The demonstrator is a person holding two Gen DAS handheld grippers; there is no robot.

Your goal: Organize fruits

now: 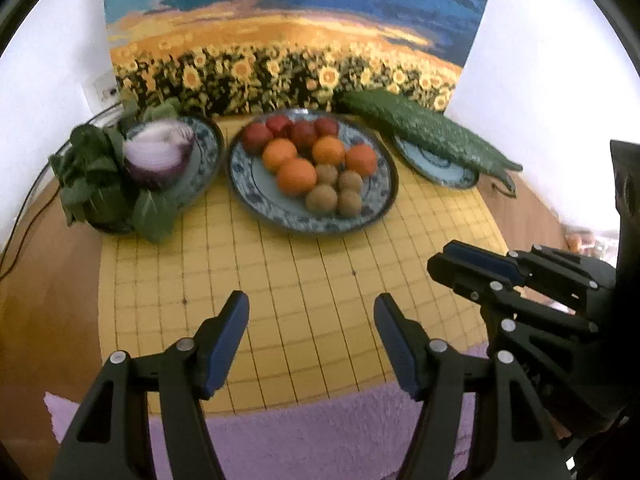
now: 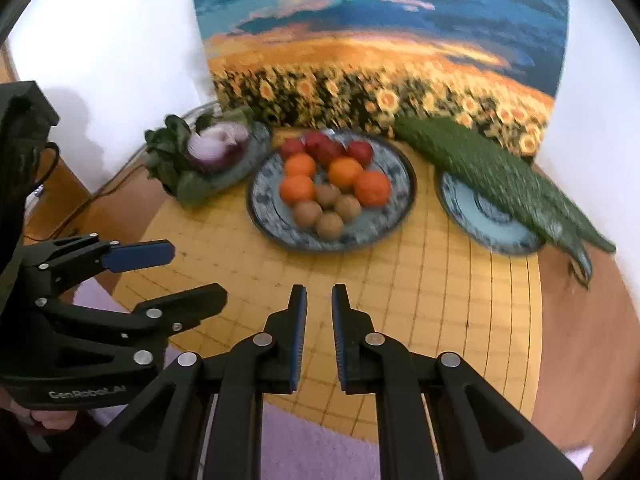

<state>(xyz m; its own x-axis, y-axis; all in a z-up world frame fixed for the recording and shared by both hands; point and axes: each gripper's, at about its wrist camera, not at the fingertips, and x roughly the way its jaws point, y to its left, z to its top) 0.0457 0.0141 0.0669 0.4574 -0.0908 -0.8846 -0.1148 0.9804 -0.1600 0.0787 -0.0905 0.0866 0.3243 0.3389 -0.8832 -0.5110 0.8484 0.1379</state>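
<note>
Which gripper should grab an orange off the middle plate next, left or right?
Left, probably. The left gripper is wide open and aimed at the middle plate with the oranges. The right gripper sits about as close, but its jaws are nearly closed and would need opening first.

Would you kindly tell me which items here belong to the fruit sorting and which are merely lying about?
Job: centre plate, red fruits, oranges, brown fruits.

Lying about: onion, leafy greens, cucumbers, sunflower picture, purple cloth.

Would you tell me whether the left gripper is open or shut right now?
Open: the left gripper shows a wide gap between its blue pads, with nothing held.
</note>
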